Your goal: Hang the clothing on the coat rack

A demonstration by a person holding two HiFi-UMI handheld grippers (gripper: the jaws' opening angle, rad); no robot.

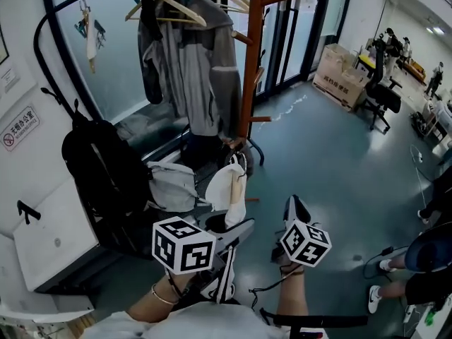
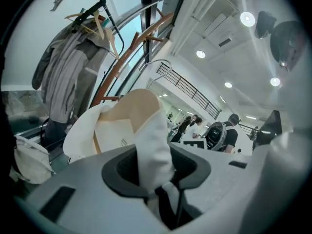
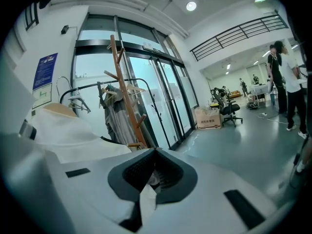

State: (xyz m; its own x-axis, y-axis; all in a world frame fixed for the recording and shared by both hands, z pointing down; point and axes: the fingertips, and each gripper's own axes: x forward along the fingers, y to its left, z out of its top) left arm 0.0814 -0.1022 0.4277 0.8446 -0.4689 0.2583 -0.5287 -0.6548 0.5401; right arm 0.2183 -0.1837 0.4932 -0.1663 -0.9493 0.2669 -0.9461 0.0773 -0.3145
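Note:
My left gripper (image 1: 236, 224) (image 2: 156, 167) is shut on a white garment (image 1: 229, 188) (image 2: 146, 130) with a beige lining and a label. The garment stands up out of the jaws, low in front of the wooden coat rack (image 1: 251, 62) (image 2: 129, 60) (image 3: 125, 91). A grey jacket (image 1: 191, 69) (image 2: 63, 77) hangs on hangers on the rack's left side. My right gripper (image 1: 294, 207) (image 3: 156, 152) is just right of the left one, jaw tips together. A thin white strip shows deep in its gap; I cannot tell what it is. The white garment (image 3: 63, 128) shows at the left of the right gripper view.
A black backpack (image 1: 99, 164) and a white bag (image 1: 173, 186) lie at the rack's foot, against a glass wall. A white cabinet (image 1: 53, 239) stands at the left. A cardboard box (image 1: 342, 76) and an office chair (image 1: 381, 97) are far right. A person's legs (image 1: 395, 277) are at the right edge.

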